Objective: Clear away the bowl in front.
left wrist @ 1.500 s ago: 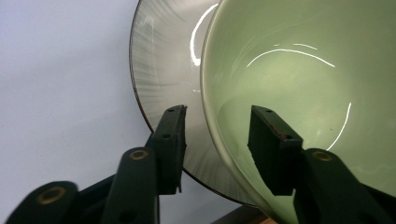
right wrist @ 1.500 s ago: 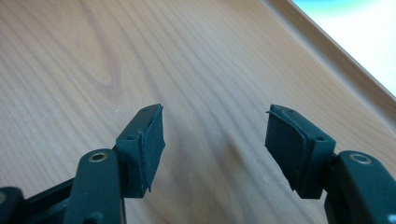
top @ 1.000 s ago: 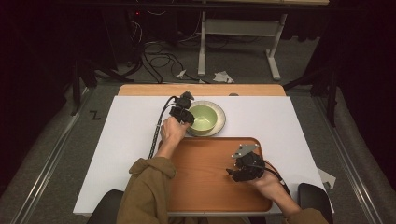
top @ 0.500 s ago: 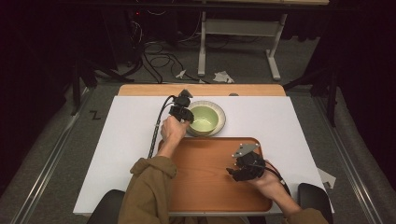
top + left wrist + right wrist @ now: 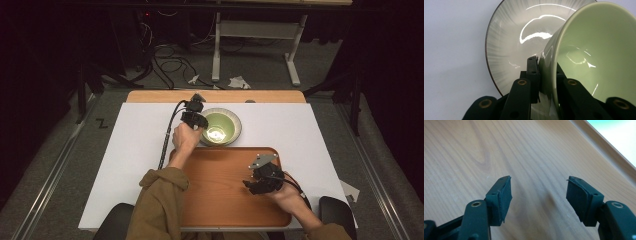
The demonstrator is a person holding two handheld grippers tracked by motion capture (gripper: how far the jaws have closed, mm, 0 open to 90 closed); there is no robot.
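Left gripper (image 5: 544, 82) is clamped on the rim of the green bowl (image 5: 596, 55), tilted over a striped plate (image 5: 506, 42) on the white counter (image 5: 135, 145); apparently glazed ceramic, so slippery and fragile. Right gripper (image 5: 539, 192) hovers wide open and empty over the wooden tray (image 5: 220, 185).

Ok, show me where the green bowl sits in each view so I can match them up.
High view: the green bowl sits just beyond the wooden tray, beside the left claw.
Left gripper view: right half, its rim clamped between the jaws.
Right gripper view: tray wood lies under the open right claw.
Shared landmark: the white tabletop.
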